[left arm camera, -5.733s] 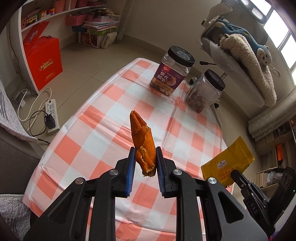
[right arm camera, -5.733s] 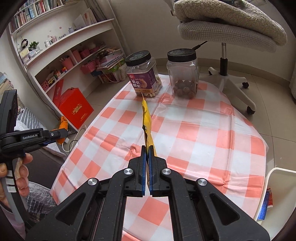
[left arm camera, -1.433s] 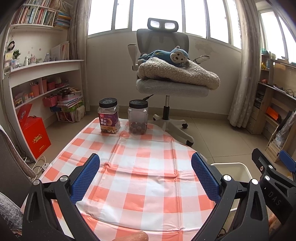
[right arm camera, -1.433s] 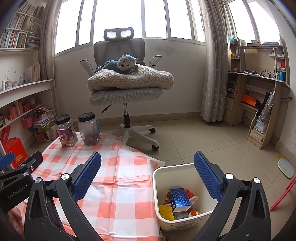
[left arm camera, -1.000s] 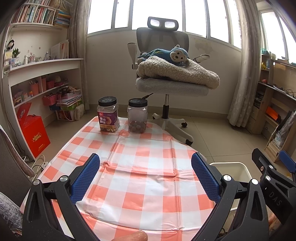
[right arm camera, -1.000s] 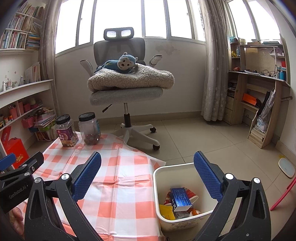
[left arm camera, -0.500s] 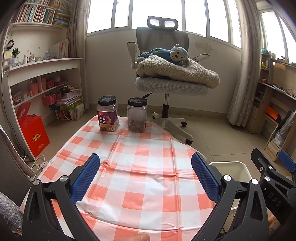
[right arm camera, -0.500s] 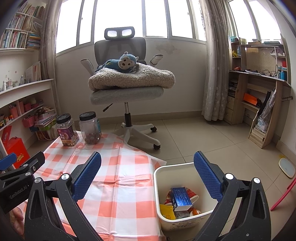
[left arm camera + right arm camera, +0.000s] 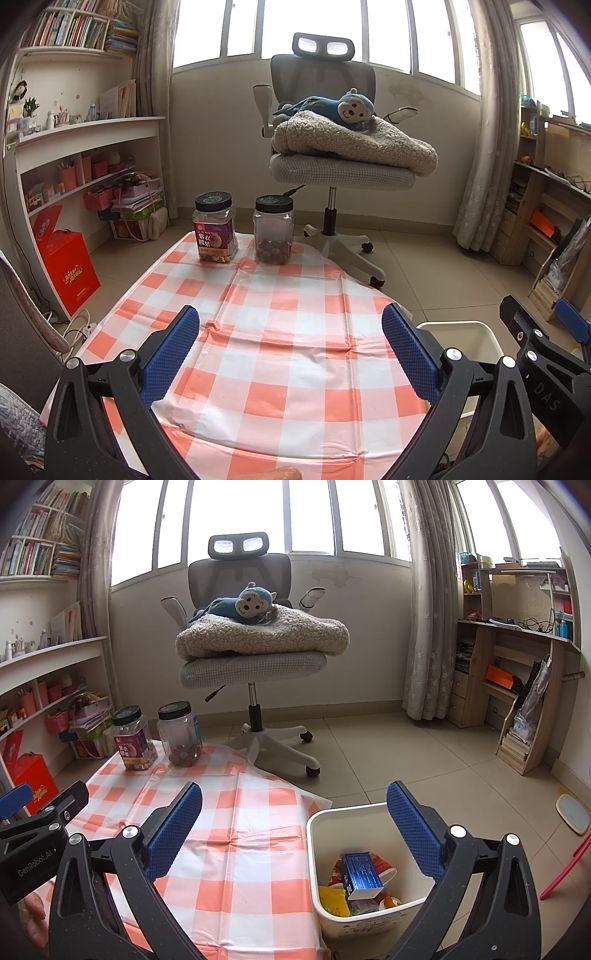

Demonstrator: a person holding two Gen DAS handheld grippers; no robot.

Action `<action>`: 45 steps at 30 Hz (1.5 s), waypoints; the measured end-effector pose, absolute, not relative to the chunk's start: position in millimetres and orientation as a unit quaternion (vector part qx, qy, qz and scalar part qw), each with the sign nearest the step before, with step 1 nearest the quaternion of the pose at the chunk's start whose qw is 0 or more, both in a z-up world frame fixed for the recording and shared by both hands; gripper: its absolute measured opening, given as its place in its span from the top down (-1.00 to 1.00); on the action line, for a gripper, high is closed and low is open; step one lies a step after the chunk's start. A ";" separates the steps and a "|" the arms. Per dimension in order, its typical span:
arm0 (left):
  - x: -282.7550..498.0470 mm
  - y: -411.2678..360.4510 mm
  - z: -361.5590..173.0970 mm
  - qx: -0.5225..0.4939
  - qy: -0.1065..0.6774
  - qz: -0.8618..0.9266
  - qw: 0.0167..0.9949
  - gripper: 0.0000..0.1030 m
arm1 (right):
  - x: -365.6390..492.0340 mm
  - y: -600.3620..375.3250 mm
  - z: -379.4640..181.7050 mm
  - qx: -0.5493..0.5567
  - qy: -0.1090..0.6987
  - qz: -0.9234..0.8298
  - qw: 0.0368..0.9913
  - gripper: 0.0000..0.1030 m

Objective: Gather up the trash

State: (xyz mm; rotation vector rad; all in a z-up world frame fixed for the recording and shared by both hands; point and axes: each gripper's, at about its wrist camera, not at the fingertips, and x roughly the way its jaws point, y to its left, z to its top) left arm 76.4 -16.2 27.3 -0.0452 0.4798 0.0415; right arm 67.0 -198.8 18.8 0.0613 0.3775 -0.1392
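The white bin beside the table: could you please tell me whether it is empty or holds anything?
Not empty. The white bin holds a blue box, a yellow wrapper and other scraps.

**Layout around the table**

Two jars (image 9: 216,228) (image 9: 273,230) are standing side by side at the table's (image 9: 288,332) far edge. The chair (image 9: 332,162) is standing behind them. The bin (image 9: 369,871), lower right, is holding a box (image 9: 360,875) among wrappers.

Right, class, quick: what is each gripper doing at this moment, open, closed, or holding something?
Left gripper: open, holding nothing.
Right gripper: open, holding nothing.
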 end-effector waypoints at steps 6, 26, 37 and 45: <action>76.3 -16.5 27.6 -0.022 0.237 0.021 0.971 -0.87 | 67.0 -198.9 18.8 0.030 0.187 -0.069 0.979 -0.86; 76.4 -20.5 26.2 -0.004 0.233 0.001 0.972 -0.83 | 62.1 -195.8 9.9 0.034 0.191 -0.071 0.978 -0.86; 74.8 -19.2 26.1 -0.002 0.231 -0.006 0.973 -0.75 | 62.3 -197.2 7.6 0.036 0.192 -0.072 0.978 -0.86; 76.8 -10.9 28.0 -0.025 0.235 0.006 0.972 -0.86 | 62.5 -196.8 7.2 0.036 0.193 -0.074 0.978 -0.86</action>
